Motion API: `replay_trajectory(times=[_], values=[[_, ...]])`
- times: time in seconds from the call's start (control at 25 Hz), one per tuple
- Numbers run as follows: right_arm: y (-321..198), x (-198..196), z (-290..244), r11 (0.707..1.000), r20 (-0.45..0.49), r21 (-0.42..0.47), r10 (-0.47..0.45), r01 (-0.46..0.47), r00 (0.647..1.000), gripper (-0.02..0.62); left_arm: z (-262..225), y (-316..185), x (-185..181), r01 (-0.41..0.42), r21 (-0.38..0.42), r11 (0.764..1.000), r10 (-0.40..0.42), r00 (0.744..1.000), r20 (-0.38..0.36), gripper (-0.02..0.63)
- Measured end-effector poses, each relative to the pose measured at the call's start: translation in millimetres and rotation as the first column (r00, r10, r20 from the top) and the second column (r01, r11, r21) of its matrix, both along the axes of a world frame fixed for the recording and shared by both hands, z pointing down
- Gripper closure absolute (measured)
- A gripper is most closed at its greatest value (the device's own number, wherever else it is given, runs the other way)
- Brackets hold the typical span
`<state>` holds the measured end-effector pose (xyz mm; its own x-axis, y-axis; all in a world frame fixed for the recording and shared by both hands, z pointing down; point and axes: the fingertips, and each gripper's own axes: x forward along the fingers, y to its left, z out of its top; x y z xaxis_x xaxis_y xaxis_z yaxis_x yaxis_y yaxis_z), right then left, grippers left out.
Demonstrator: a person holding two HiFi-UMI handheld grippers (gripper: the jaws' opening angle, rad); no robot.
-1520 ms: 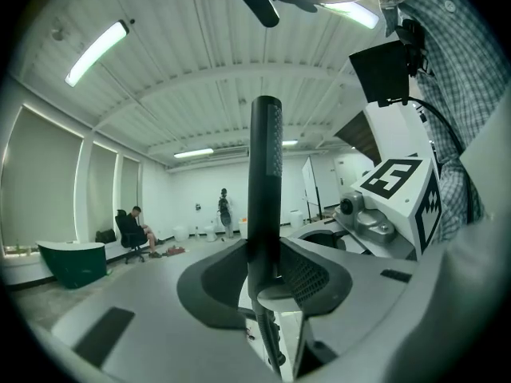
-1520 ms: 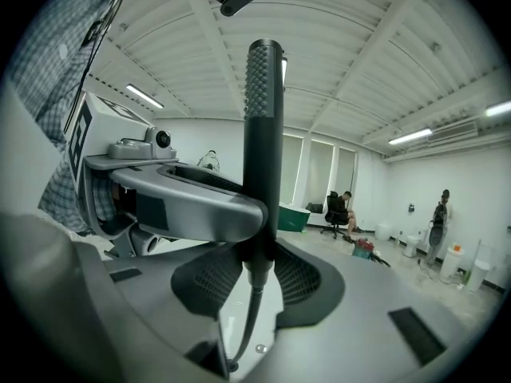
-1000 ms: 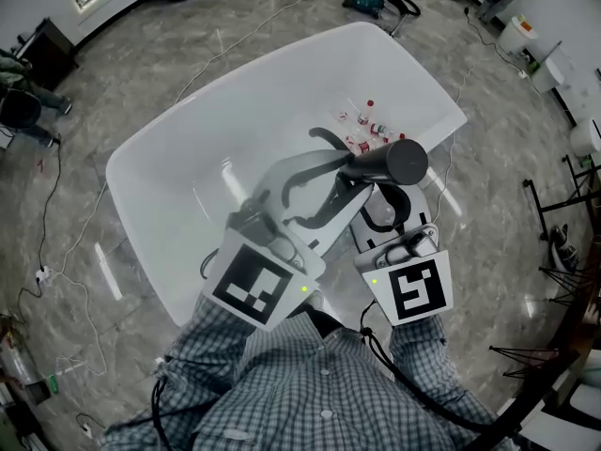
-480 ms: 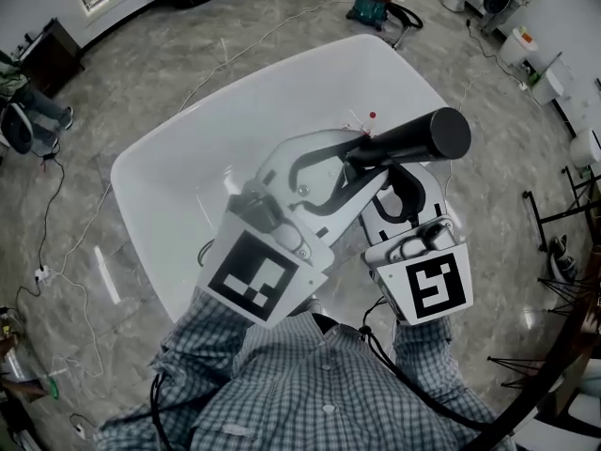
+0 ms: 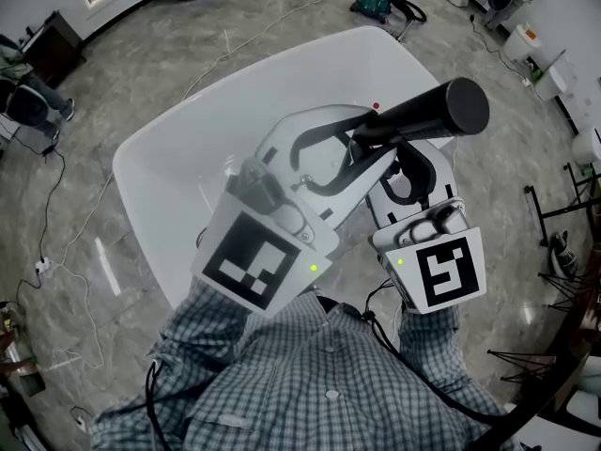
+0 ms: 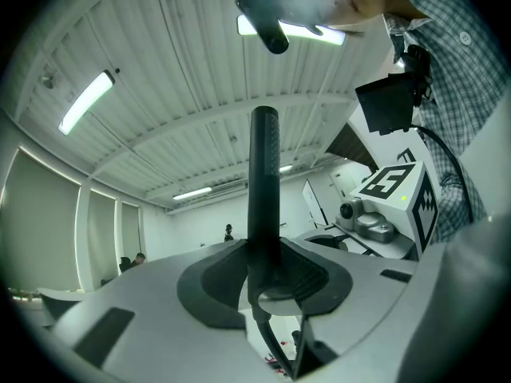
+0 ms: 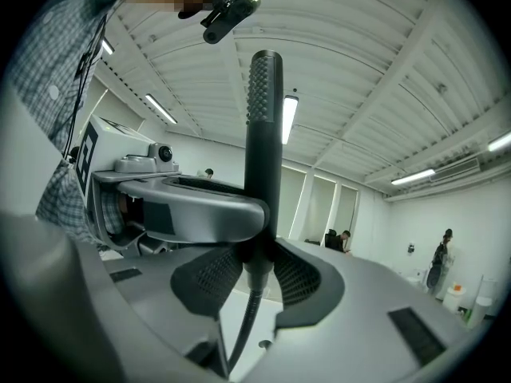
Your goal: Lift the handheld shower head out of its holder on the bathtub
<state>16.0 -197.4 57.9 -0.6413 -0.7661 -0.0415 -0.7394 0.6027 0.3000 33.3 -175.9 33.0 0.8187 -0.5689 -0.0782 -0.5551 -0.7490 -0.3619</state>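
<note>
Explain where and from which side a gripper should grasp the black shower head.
Grip the shower head low on its handle, just above the hose, square to its length: the straight round stem fits between pads, where left gripper and right gripper clamp it.

The black, rod-shaped shower head (image 5: 424, 115) is raised above the white bathtub (image 5: 178, 158) and slants up to the right. Its upper end is finely perforated, and a dark hose (image 7: 242, 325) trails from its lower end.

White bathtub (image 5: 188, 158) on grey floor (image 5: 122, 73)
</note>
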Motion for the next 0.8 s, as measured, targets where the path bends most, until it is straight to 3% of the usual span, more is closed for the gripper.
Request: replay_trajectory(times=[0.8], values=[[-3.9, 2.6, 11.9, 1.0, 0.001, -0.01, 0.01, -0.01, 1.0, 0.472, 11.2, -4.8, 3.8, -0.01, -0.017, 1.0, 0.01, 1.0, -0.002, 0.477]])
